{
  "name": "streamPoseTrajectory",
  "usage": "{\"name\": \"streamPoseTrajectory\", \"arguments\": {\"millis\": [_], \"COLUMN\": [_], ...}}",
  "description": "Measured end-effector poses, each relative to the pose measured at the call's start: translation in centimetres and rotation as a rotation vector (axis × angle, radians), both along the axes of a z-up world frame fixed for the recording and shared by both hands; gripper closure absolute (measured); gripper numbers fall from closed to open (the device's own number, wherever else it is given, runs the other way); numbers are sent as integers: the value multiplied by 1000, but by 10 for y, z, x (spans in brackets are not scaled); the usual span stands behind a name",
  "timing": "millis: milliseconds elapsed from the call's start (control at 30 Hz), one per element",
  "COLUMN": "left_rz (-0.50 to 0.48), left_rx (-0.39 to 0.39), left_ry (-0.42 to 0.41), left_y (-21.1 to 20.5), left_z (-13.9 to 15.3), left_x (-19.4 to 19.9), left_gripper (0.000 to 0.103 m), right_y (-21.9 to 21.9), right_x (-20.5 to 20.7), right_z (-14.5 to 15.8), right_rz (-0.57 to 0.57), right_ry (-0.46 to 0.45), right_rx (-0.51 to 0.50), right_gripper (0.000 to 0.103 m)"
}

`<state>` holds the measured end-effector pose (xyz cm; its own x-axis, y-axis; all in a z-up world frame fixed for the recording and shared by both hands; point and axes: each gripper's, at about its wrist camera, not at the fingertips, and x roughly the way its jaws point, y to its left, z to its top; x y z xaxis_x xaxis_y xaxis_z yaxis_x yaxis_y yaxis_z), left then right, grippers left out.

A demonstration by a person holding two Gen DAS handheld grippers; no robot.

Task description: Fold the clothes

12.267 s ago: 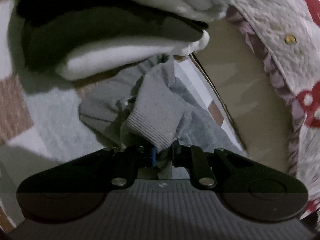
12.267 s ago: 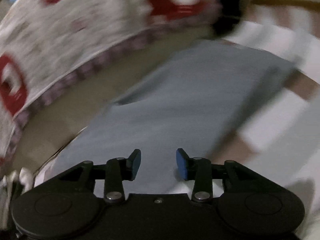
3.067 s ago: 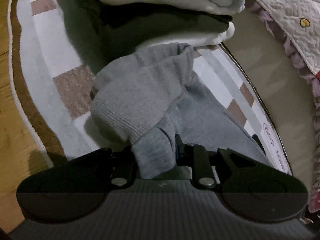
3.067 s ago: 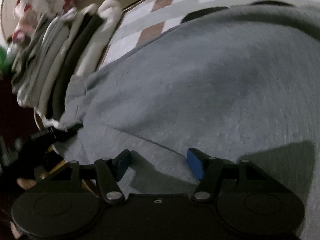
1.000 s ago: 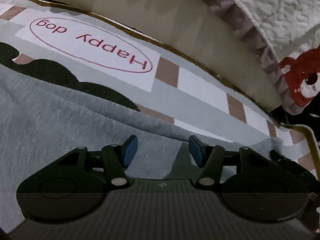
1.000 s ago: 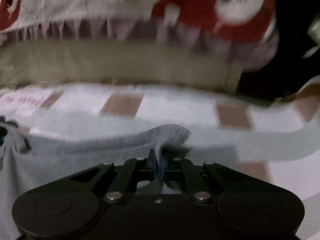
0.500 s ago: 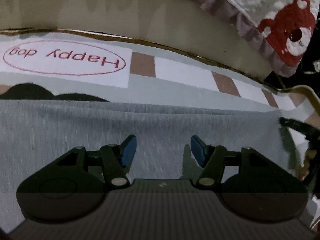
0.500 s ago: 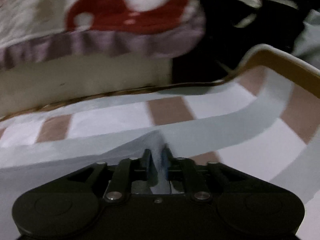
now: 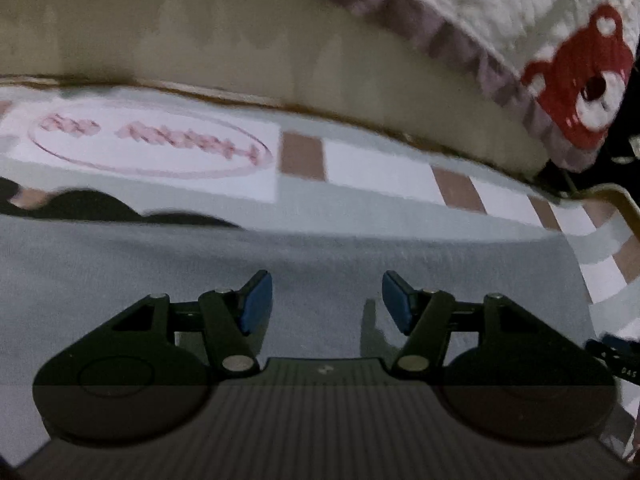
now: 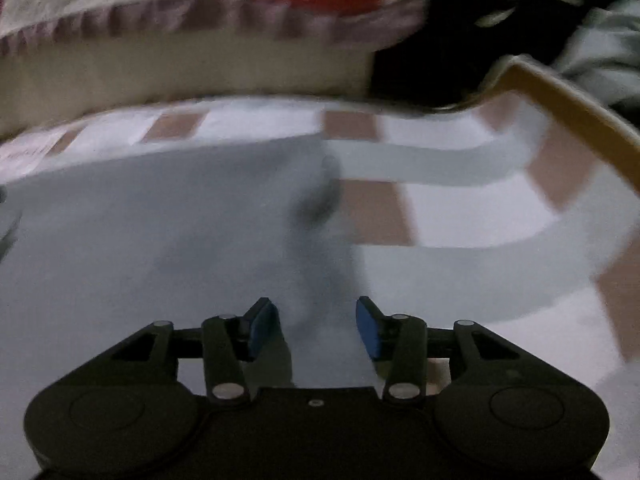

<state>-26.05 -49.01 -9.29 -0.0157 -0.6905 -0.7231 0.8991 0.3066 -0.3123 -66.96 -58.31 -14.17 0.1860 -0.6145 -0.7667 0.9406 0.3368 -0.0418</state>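
Since a second ago: right gripper [image 10: 316, 328] has just been opening, pads off the pinched grey corner, which now sits loose between its jaws.
Rug [image 9: 360, 168]: patterned, lettered oval far left, flat beneath everything.
Grey garment [image 9: 280, 264]: spread flat on the rug, long edge running left to right, straight ahead of both grippers.
Left gripper [image 9: 327, 302]: about half open, empty, over the cloth's middle.
Nearer hand: right, at the garment's right end.
Views: only the left shows the whole straight far edge; only the right shows the rumpled corner [image 10: 320, 200].
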Motion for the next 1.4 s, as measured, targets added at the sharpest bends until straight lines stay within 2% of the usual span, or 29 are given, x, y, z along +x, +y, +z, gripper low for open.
{"name": "streamPoseTrajectory", "arguments": {"millis": [67, 100, 167, 200, 233, 300, 400, 467, 533, 633, 733, 833, 900, 967, 1067, 1167, 1233, 1367, 1400], "left_rz": [8, -12, -74, -99, -113, -125, -119, -130, -157, -226, -307, -386, -394, -412, -511, -635, -679, -691, -691], "left_rx": [12, 15, 16, 18, 26, 57, 87, 85, 73, 66, 78, 102, 99, 48, 58, 96, 110, 131, 134], "left_ry": [11, -25, -168, -238, -274, -289, -212, -219, -260, -374, -371, -371, -366, -351, -346, -384, -407, -438, -435], "left_y": [9, 17, 38, 52, 64, 92, 139, 170, 200, 244, 285, 315, 320, 317, 311, 309, 308, 303, 301], "left_z": [15, 22, 34, 36, 36, 31, 23, 21, 24, 30, 32, 27, 27, 32, 25, 14, 9, 1, 0], "left_x": [13, 17, 24, 29, 38, 62, 103, 122, 136, 146, 158, 161, 160, 157, 145, 124, 114, 106, 105], "left_gripper": [42, 42, 42, 42, 42, 42, 42, 42, 42, 42, 40, 39, 39, 37, 36, 36, 36, 36, 36], "right_y": [2, 9, 35, 54, 72, 111, 154, 174, 186, 191, 198, 200, 198, 195, 198, 203, 205, 201, 202], "right_x": [-17, -22, -32, -39, -46, -63, -80, -87, -87, -63, -29, -2, 9, 22, 44, 39, 39, 40, 49], "right_z": [3, 6, 19, 25, 31, 34, 23, 14, 1, -16, -25, -30, -25, -12, 21, 49, 60, 33, 23], "right_rz": [-197, -276, -281, -270, -261, -291, -351, -380, -394, -370, -342, -347, -356, -349, -312, -291, -256, -201, -190], "right_ry": [21, 46, -74, -173, -269, -432, -593, -698, -810, -899, -897, -837, -794, -709, -452, -408, -445, -848, -901], "right_rx": [-29, -21, 1, 26, 52, 127, 208, 247, 293, 380, 425, 404, 369, 314, 160, 31, 21, 316, 382], "right_gripper": [58, 58, 58, 55, 50, 45, 43, 40, 37, 35, 32, 32, 32, 32, 32, 32, 32, 32, 32]}}
